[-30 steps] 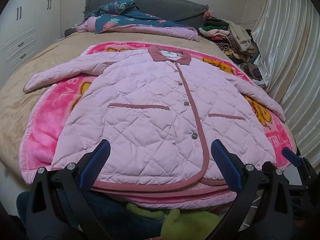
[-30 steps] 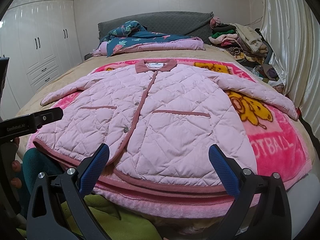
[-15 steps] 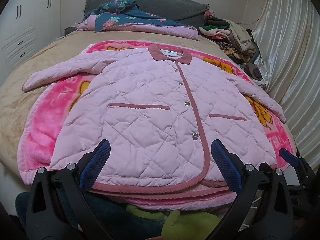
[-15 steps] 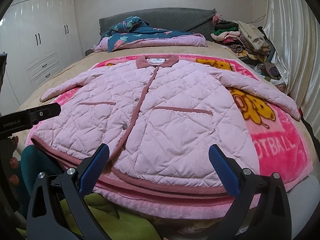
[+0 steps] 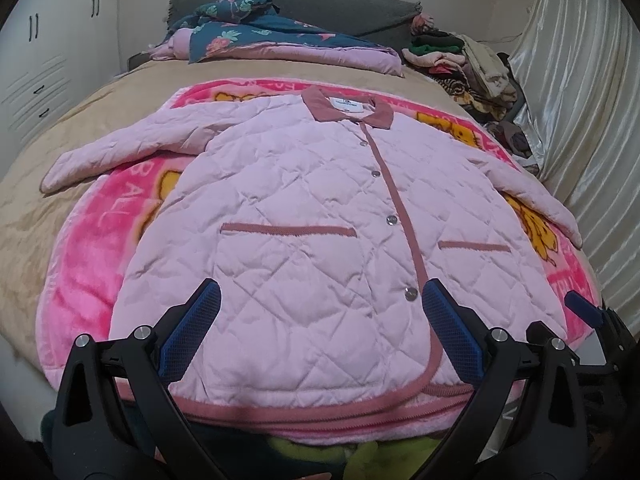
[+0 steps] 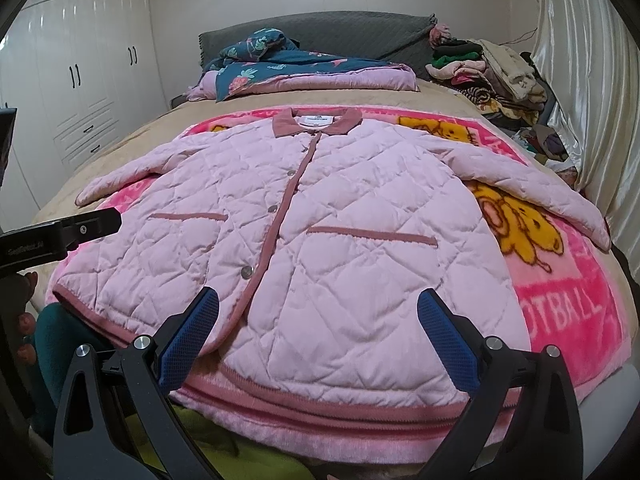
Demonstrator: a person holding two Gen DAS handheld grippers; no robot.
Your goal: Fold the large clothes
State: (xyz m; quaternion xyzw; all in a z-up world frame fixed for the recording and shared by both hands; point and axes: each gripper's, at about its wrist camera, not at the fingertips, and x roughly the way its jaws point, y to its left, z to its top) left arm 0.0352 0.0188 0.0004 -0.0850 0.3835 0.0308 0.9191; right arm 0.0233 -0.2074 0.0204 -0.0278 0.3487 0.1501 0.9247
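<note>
A pink quilted jacket (image 5: 304, 248) lies flat and face up, buttoned, on a bright pink cartoon blanket (image 5: 80, 264) spread over the bed (image 5: 36, 208). Its dusty-rose collar (image 5: 347, 110) points to 12 o'clock and its trimmed hem runs along the near edge at 6 o'clock. Both sleeves are spread outward, one toward 9 o'clock and the other toward 3 o'clock, each lying partly on the blanket.

The left gripper (image 5: 320, 332) hovers above the hem at 6 o'clock with its blue-padded fingers (image 5: 192, 328) spread wide, holding nothing. The right gripper (image 6: 316, 332) hangs likewise over the hem (its jaws just as wide apart, and empty), on the side of the jacket with the longer pocket welt (image 6: 372, 236).

At 12 o'clock a dark floral quilt (image 6: 280, 62) lies bunched against the grey headboard (image 6: 360, 36), and at 2 o'clock a pile of clothes (image 6: 492, 72) sits near the pale curtain (image 6: 592, 92). White wardrobe doors (image 6: 80, 92) stand at 10 o'clock.
</note>
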